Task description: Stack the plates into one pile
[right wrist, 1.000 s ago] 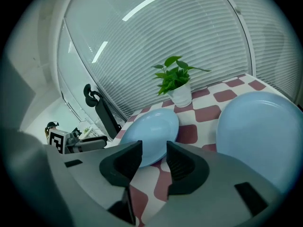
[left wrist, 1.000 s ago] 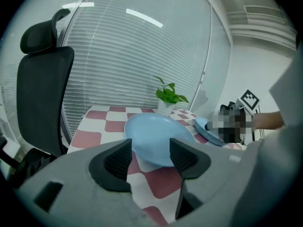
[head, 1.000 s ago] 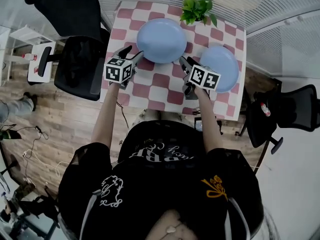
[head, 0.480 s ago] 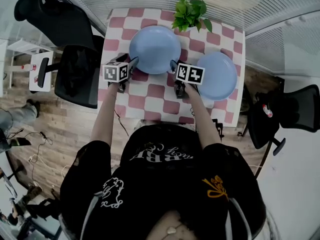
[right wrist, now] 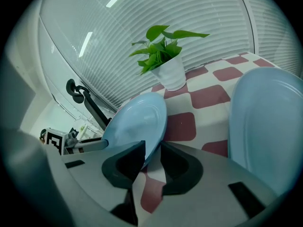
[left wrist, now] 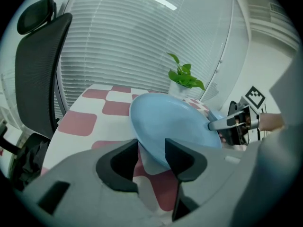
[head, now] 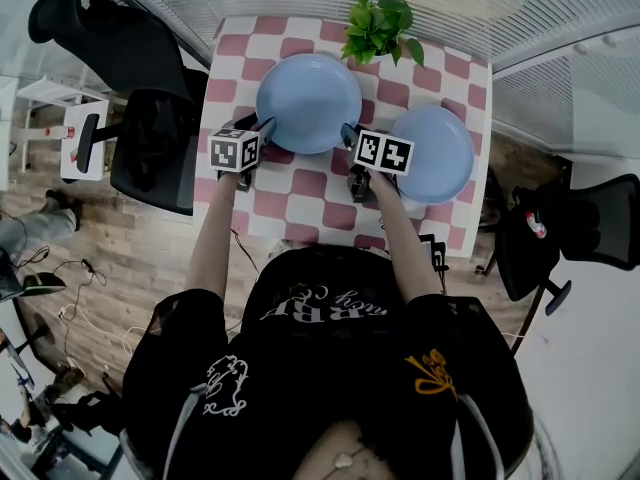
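Note:
Two light blue plates lie on the red-and-white checked table (head: 300, 190). The larger plate (head: 308, 103) is at the middle left, the other plate (head: 432, 153) at the right. My left gripper (head: 262, 128) has the larger plate's near-left rim (left wrist: 175, 124) between its jaws (left wrist: 151, 150), which are closing. My right gripper (head: 347, 133) straddles the same plate's right rim (right wrist: 137, 122), jaws closing (right wrist: 152, 155), a sliver of cloth still showing beside the rim. The second plate (right wrist: 265, 126) lies just right of the right gripper.
A potted green plant (head: 378, 18) stands at the table's far edge behind the plates. Black office chairs (head: 150, 138) are to the left, another chair (head: 590, 228) to the right. White blinds run behind the table.
Both grippers moved forward and inward onto the larger plate's opposite rims. Their jaws have narrowed around the rim.

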Available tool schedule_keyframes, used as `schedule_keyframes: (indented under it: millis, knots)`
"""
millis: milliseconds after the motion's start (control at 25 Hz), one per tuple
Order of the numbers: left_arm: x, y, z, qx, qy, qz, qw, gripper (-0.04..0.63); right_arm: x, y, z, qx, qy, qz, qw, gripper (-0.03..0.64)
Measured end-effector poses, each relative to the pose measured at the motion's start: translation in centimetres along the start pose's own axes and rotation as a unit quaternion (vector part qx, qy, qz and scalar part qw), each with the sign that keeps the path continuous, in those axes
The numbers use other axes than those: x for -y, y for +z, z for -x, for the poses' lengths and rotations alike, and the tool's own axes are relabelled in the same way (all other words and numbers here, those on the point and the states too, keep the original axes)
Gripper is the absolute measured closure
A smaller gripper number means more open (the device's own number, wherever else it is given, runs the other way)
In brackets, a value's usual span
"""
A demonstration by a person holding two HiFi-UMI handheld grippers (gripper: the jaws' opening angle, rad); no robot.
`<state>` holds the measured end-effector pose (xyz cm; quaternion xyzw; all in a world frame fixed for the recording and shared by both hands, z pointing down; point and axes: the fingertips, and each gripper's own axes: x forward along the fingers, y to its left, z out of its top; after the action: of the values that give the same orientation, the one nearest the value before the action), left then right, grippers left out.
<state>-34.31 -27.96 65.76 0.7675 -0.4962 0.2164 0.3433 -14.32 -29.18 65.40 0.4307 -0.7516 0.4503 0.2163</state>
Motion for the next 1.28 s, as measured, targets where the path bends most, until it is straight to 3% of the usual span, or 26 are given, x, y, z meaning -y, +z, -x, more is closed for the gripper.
schedule_keyframes:
  millis: [480,880,1280]
  knots:
    - [4.9,2.0,6.5,0.089,-0.01,-0.022,0.9957,0.41,-2.5,0.2,7.6,0.051,0.017,0.0,0.999,0.531]
    - [10.6,2.6,10.2,0.115,-0.043,-0.072,0.9899,0.41,-2.1,-2.5,14.0,0.095,-0.004,-0.023,0.995,0.534]
    - [14.4,2.0,9.4,0.107,-0.062,-0.077,0.9893,0.41,0.7,-2.8,17.0,0.111,-0.021,-0.037,0.993,0.54]
